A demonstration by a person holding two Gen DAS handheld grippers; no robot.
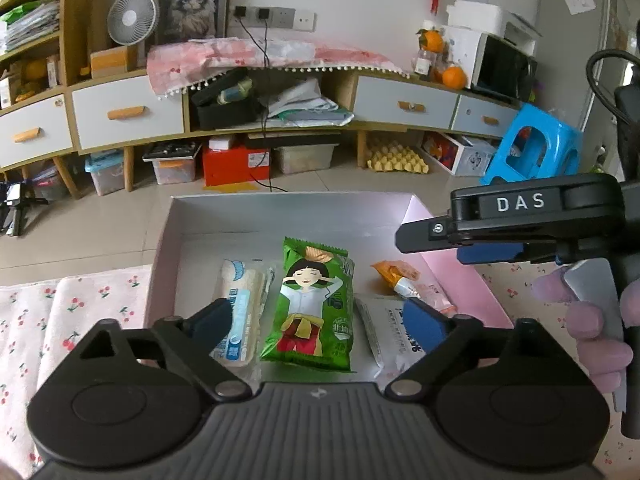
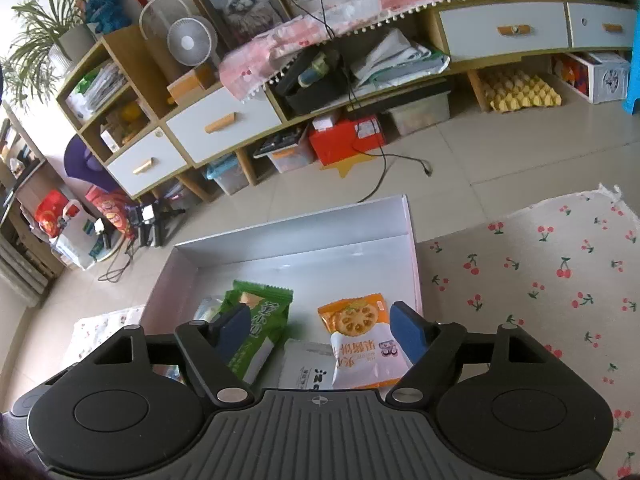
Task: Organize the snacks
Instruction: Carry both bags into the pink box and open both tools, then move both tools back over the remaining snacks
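Snack packets lay inside a shallow open box (image 1: 452,280) with a pale interior and pink outer walls, set on a cherry-print cloth (image 2: 540,280) covering the counter. In the left wrist view, a green packet (image 1: 312,304) printed with a cartoon figure rested flat near the middle of the box floor, with a white and light-blue packet (image 1: 240,308) just beside it on the left. A white packet (image 1: 384,332) with dark lettering lay to its right, and an orange and white biscuit packet (image 1: 412,284) sat near the box's right wall.

The left tool (image 1: 316,324) hovered over the box with its blue-padded jaws spread wide to either side of the green packet, pressing on nothing. The right tool (image 2: 316,330) likewise stood wide, its pads clear of the packets below; in its own view the biscuit packet (image 2: 360,340), showing a lotus-root slice, lay between the fingers, overlapping the white packet (image 2: 306,364), while the green packet (image 2: 256,328) lay partly behind the left pad. The right tool's black body, marked "DAS", entered the left wrist view from the right, above the box's right wall, with a gloved hand (image 1: 588,320) gripping its handle.

Behind the box, across a tiled floor, a long low cabinet (image 1: 128,114) with white drawers stood against the wall, carrying a small fan (image 1: 130,18), a framed cat picture (image 1: 192,4) and oranges (image 1: 454,76). A blue plastic stool (image 1: 532,148) stood on the floor at right.
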